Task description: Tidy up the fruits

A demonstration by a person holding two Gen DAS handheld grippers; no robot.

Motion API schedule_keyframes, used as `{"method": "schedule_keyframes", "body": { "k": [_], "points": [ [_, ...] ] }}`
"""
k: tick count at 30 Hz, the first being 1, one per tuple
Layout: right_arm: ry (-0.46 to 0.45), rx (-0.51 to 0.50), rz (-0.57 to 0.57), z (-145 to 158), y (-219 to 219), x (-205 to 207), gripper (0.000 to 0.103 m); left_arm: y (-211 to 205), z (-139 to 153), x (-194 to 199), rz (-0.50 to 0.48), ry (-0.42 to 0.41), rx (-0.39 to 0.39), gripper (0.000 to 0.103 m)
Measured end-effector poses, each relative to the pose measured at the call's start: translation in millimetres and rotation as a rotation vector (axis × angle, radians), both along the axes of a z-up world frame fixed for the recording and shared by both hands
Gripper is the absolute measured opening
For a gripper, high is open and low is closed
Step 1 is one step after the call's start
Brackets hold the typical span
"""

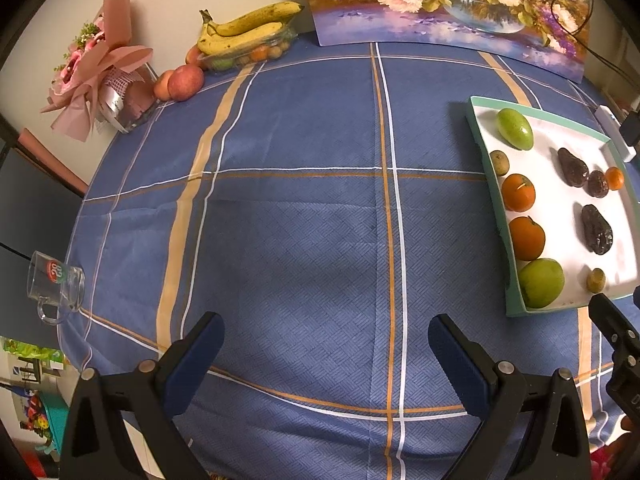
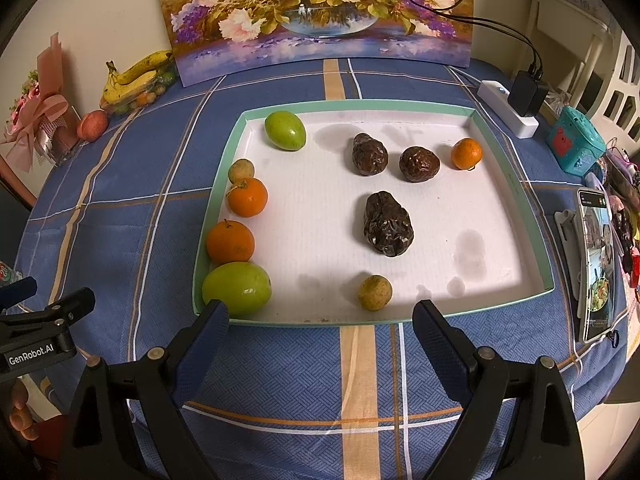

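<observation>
A white tray with a teal rim (image 2: pixel 224 168) (image 1: pixel 486 152) lies on the blue checked cloth. Along its left side sit a green fruit (image 2: pixel 236 288), two oranges (image 2: pixel 230 242) (image 2: pixel 248 197), a small tan fruit (image 2: pixel 241 170) and another green fruit (image 2: pixel 285 130). Three wrinkled dark fruits (image 2: pixel 388 224) (image 2: pixel 370 154) (image 2: pixel 419 164), a small orange (image 2: pixel 466 153) and a tan fruit (image 2: pixel 375 292) lie further right. My right gripper (image 2: pixel 320 320) stands open just before the tray's near rim, holding nothing. My left gripper (image 1: pixel 326 334) is open over bare cloth, left of the tray.
At the back left are bananas on a clear box of fruit (image 1: pixel 244 36), two apples (image 1: pixel 185 82) and a pink bouquet (image 1: pixel 100 64). A flower painting (image 2: pixel 320 12) leans on the wall. A glass mug (image 1: pixel 56 284) lies at the left edge; a phone (image 2: pixel 598 264) and power strip (image 2: pixel 508 114) stand right.
</observation>
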State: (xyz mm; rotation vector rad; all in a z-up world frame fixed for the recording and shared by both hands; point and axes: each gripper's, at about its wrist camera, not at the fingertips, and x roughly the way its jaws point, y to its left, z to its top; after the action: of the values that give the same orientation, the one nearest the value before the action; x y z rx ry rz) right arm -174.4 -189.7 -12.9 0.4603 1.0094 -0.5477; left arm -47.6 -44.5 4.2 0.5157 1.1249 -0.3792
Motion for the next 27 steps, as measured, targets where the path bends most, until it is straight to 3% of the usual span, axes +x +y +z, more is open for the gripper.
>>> {"method": "schedule_keyframes", "body": {
  "k": [27],
  "points": [
    [0.009, 0.004, 0.001, -4.2, -0.5, -2.7, 0.093, 3.1, -2.7, 3.6, 0.016, 0.015, 0.008, 0.103]
  ]
}}
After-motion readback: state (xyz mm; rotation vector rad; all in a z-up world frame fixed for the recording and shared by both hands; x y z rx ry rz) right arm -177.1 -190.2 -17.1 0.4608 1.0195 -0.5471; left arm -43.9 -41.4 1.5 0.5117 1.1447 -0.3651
